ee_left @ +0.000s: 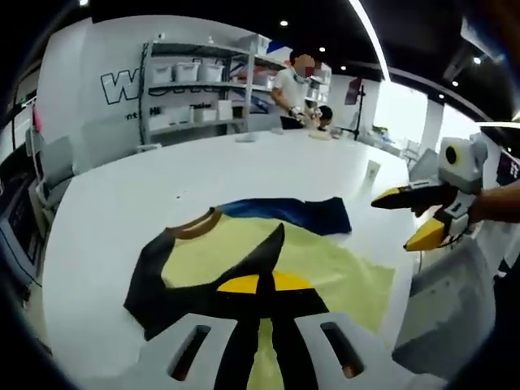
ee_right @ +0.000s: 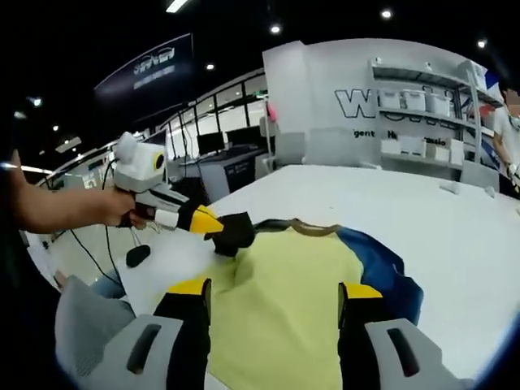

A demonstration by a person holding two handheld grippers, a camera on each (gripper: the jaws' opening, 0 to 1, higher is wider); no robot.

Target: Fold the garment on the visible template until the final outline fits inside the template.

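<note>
The garment (ee_left: 268, 260), a yellow shirt with black and blue sleeves and a brown collar, lies on the white tabletop (ee_left: 162, 187), in the lower centre of the left gripper view and the centre of the right gripper view. No template outline can be made out under it.

In the right gripper view the left tongs (ee_right: 231, 231) come in from the left of the frame, clenched on the black sleeve (ee_right: 237, 236) and lifting it off the cloth. The right tongs (ee_right: 276, 309) stand released, jaws spread above the yellow body at the bottom of that frame. In the left gripper view they show at the right edge (ee_left: 406, 219), parted and clear of the fabric.

The risk, as I judge it, lies in the single pinch. A thin hold on the sleeve may slip mid-fold, or drag the whole shirt sideways since nothing pins the body. Pulling too far toward the near edge could carry fabric off the tabletop.
</note>
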